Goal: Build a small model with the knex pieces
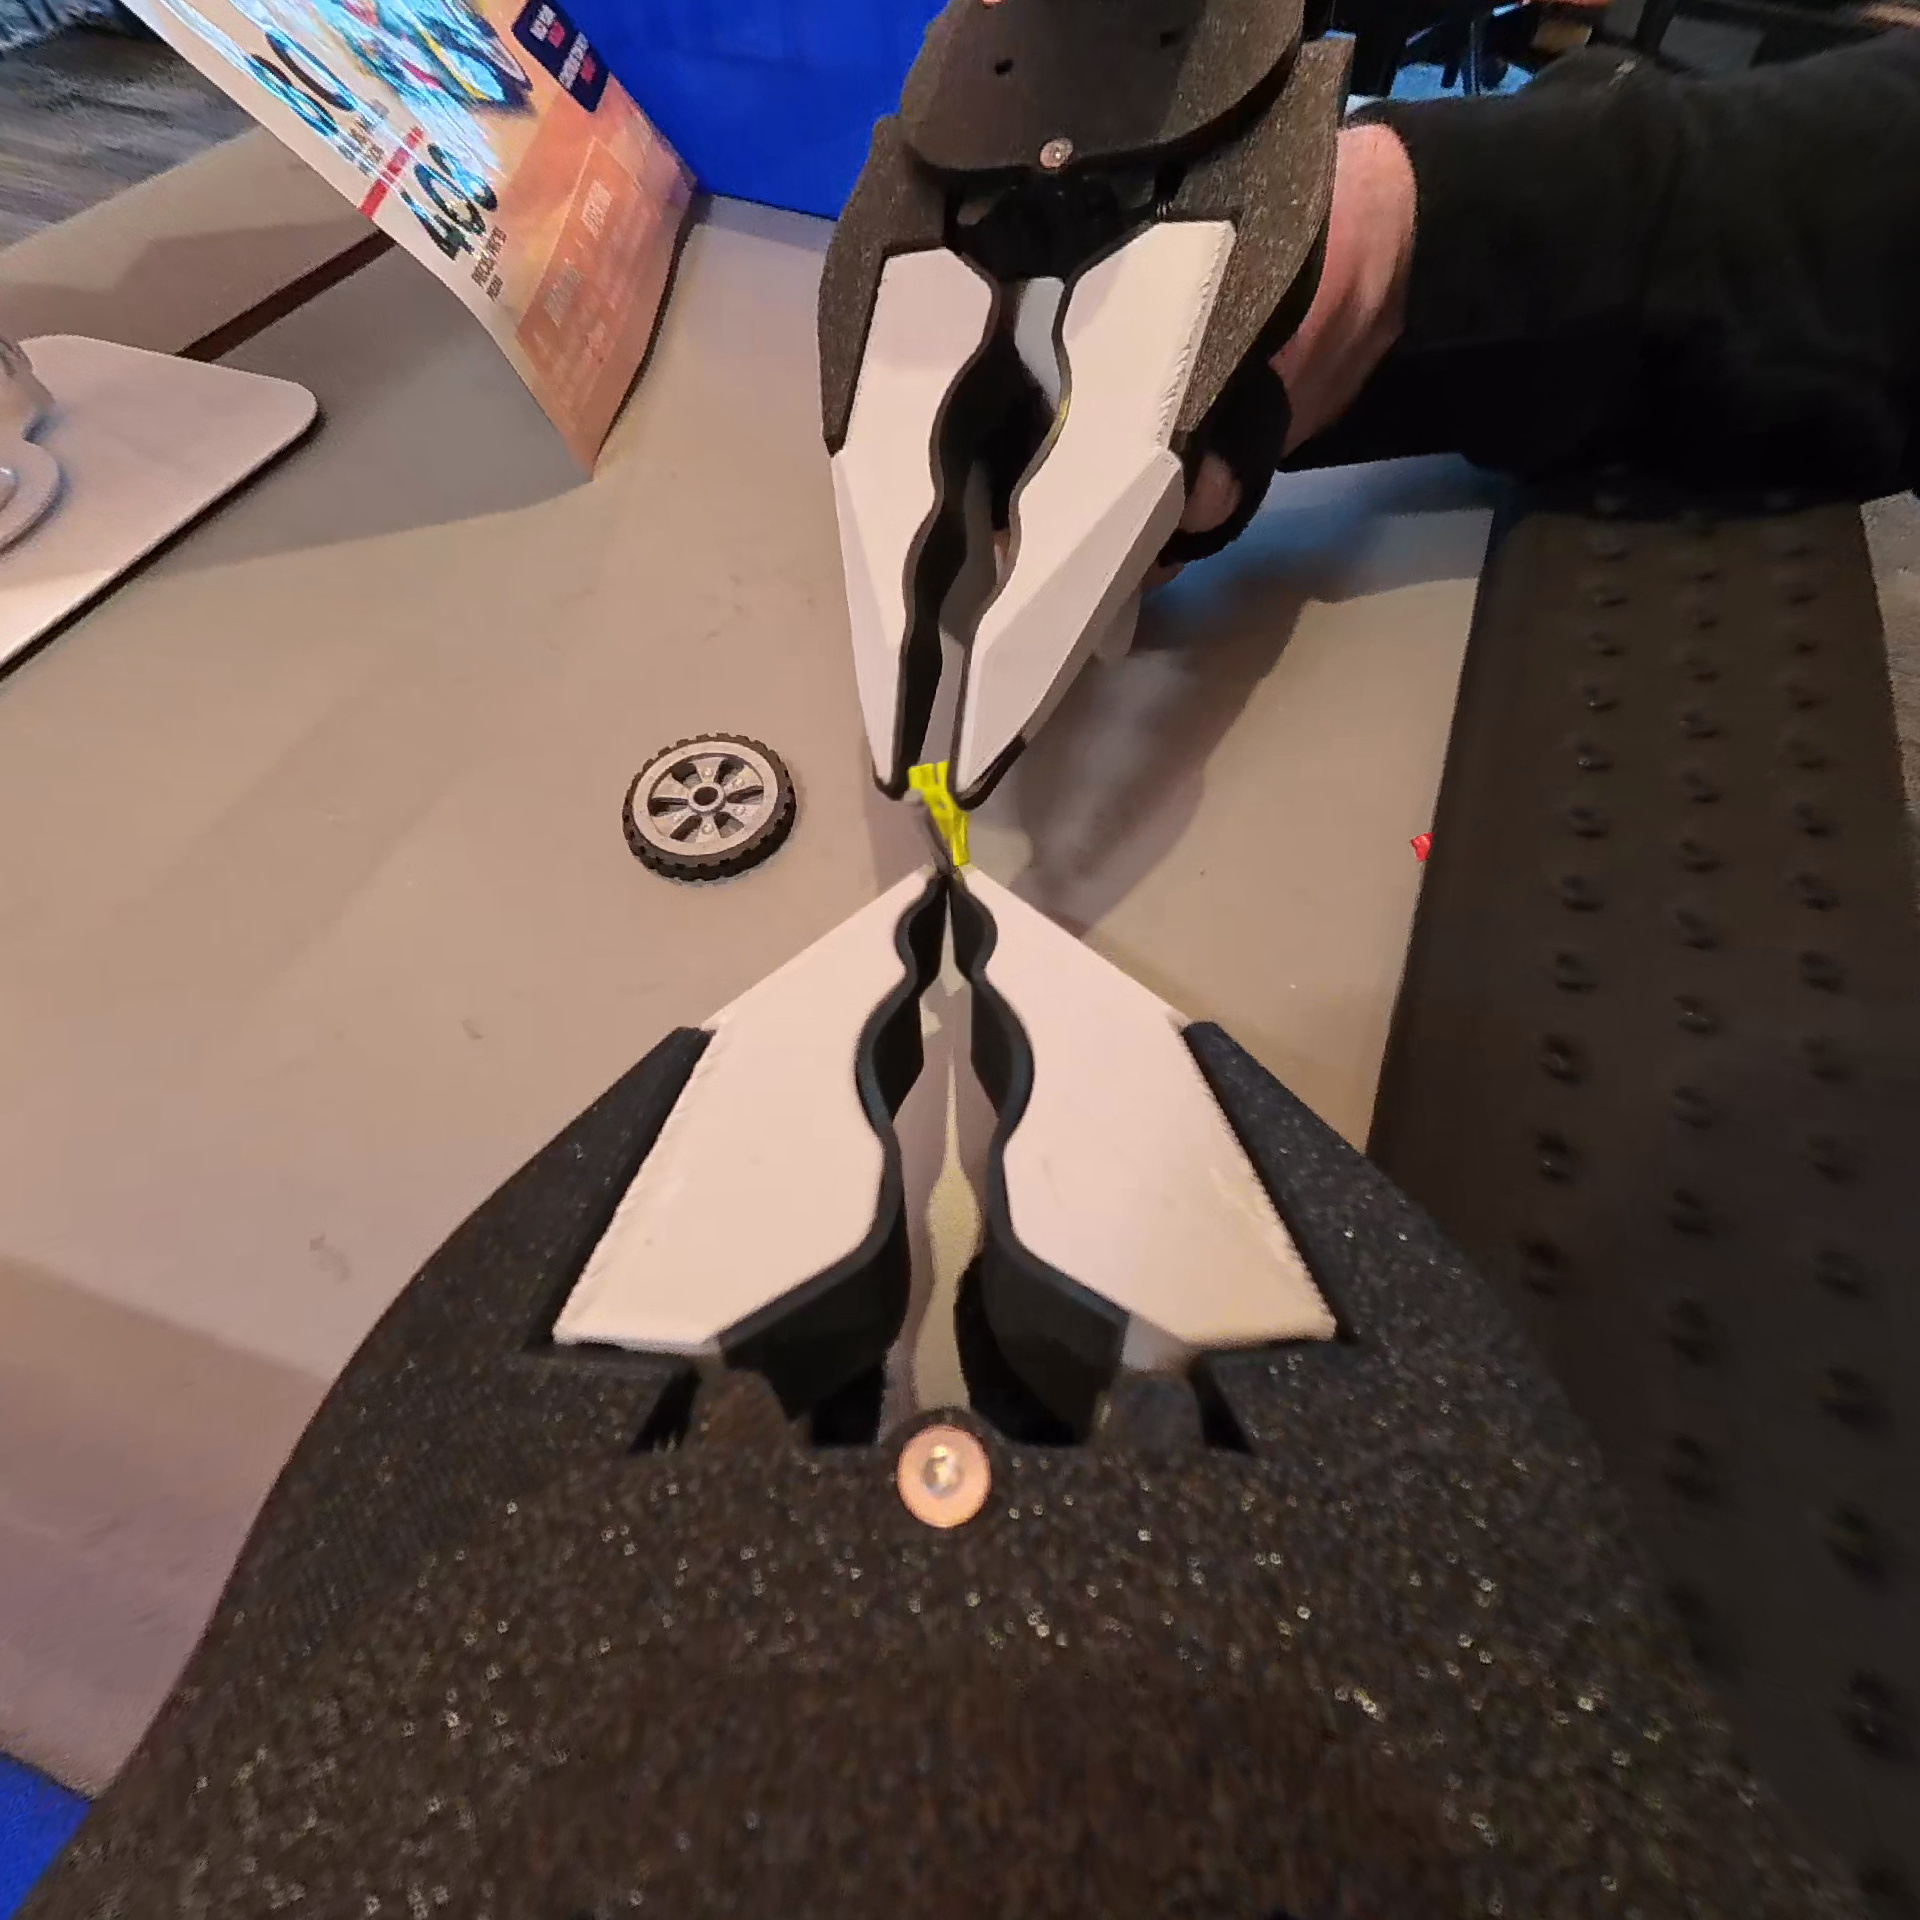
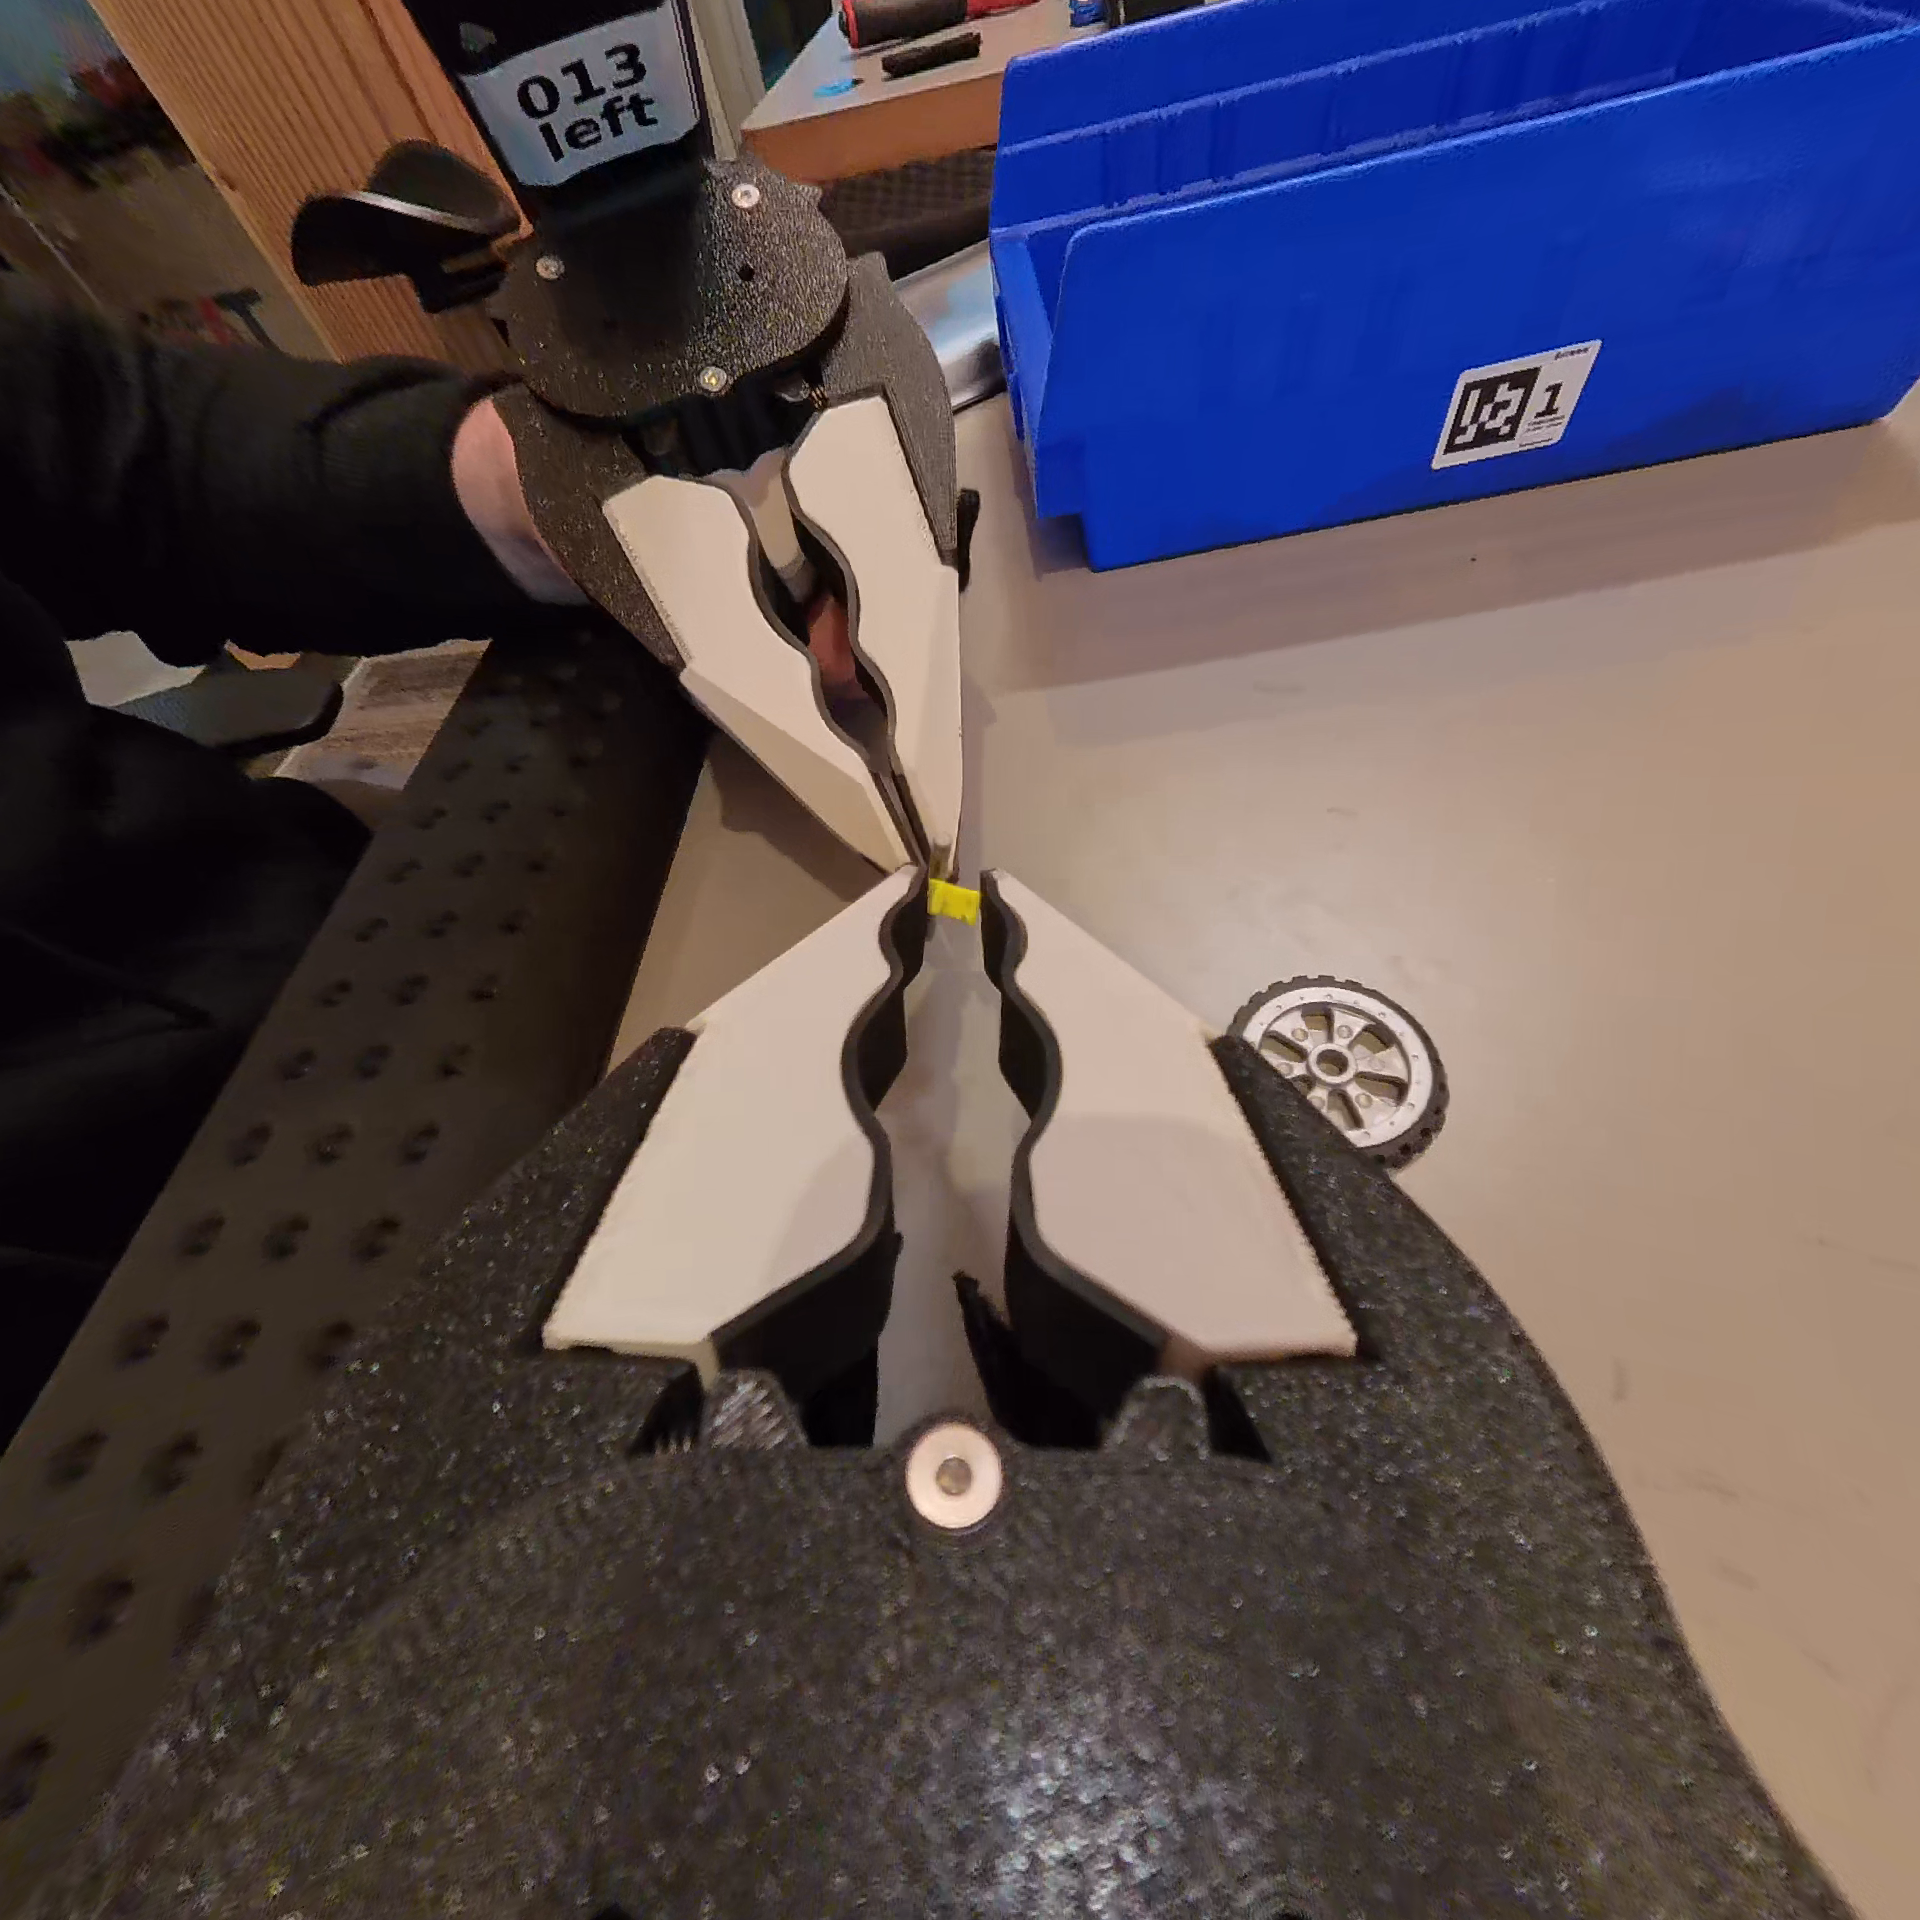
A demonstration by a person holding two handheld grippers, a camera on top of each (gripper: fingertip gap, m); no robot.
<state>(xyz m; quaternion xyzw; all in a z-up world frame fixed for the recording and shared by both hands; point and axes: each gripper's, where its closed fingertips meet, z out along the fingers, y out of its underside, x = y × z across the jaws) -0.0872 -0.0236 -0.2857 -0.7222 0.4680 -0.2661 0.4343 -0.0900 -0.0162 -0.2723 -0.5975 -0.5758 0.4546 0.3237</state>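
Left wrist view: the left tongs (image 1: 948, 883) are clenched, fingertips pinching the lower end of a small yellow piece (image 1: 940, 805). The right tongs (image 1: 928, 784) reach in from above, facing the left ones, and grasp the upper end of the same piece. The piece is thus held at both ends between the two pairs of tips, above the grey surface (image 1: 416, 883). A toy wheel (image 1: 710, 808) with a silver hub and black tyre lies flat on the surface just left of the tips. A printed box (image 1: 499, 208) stands farther back on the left. A black perforated mat (image 1: 1662, 1039) borders the surface on the right.

Right wrist view: the right tongs (image 2: 951, 899) grip the yellow piece (image 2: 954, 900) between their fingertips, with a narrow gap kept by the piece. The left tongs (image 2: 928, 854) arrive from the upper left, tips closed together at the far end of the piece. The toy wheel (image 2: 1338, 1070) lies right of the right tongs, partly hidden by their body. A blue bin (image 2: 1403, 312) stands behind on the surface (image 2: 1455, 779).
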